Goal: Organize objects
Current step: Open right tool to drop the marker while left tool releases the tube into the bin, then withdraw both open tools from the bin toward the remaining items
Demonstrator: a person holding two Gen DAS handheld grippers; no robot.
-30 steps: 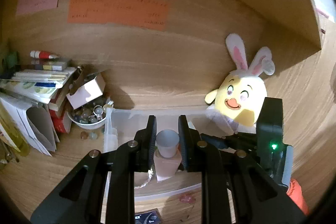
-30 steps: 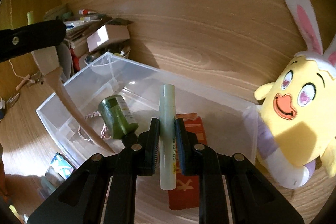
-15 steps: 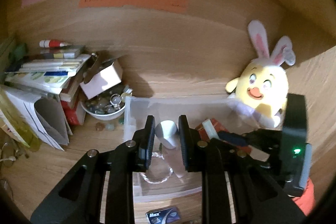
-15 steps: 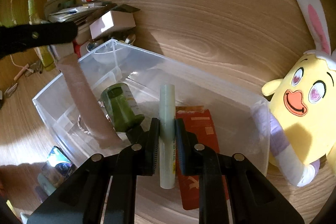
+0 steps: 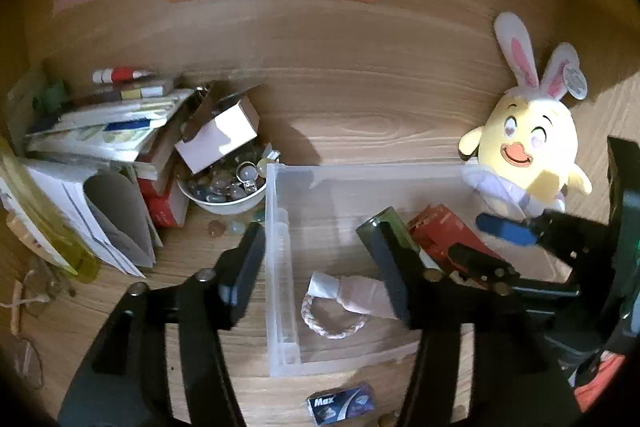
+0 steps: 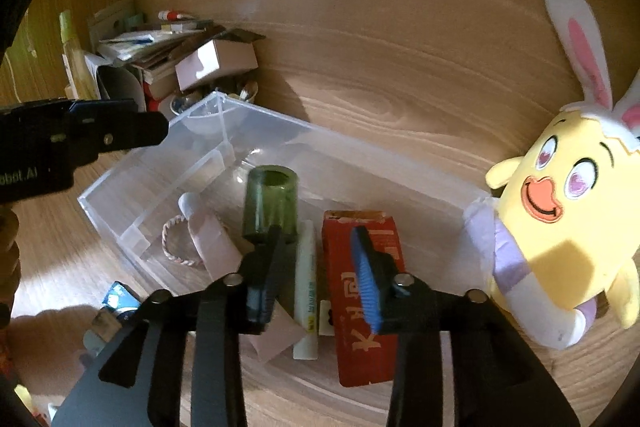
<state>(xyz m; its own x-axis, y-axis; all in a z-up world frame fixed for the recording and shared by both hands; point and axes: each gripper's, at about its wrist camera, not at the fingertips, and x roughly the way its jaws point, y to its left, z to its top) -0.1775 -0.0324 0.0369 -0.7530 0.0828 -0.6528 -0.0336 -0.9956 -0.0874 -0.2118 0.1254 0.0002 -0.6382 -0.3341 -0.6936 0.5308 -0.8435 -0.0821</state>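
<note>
A clear plastic bin [image 5: 280,267] [image 6: 132,187] stands on the wooden desk. In it lie a pink tube with a white cap [image 5: 352,293] [image 6: 208,239], a braided cord ring [image 5: 320,327] [image 6: 176,255], a dark green bottle [image 6: 272,203], a pale green stick [image 6: 306,287] and a red box [image 6: 360,307]. My left gripper [image 5: 320,259] is open and empty above the bin's left end. My right gripper [image 6: 316,263] is open and empty above the stick and red box; it shows at the right in the left wrist view [image 5: 520,239].
A yellow bunny plush [image 5: 528,155] [image 6: 560,219] sits right of the bin. A bowl of stones [image 5: 224,187], a small cardboard box [image 5: 216,139], stacked books and papers [image 5: 100,131] crowd the left. A small "Max" packet [image 5: 340,403] lies in front of the bin.
Both grippers opened. The pink tube dropped from my left gripper into the bin. The pale green stick dropped from my right gripper and lies in the bin.
</note>
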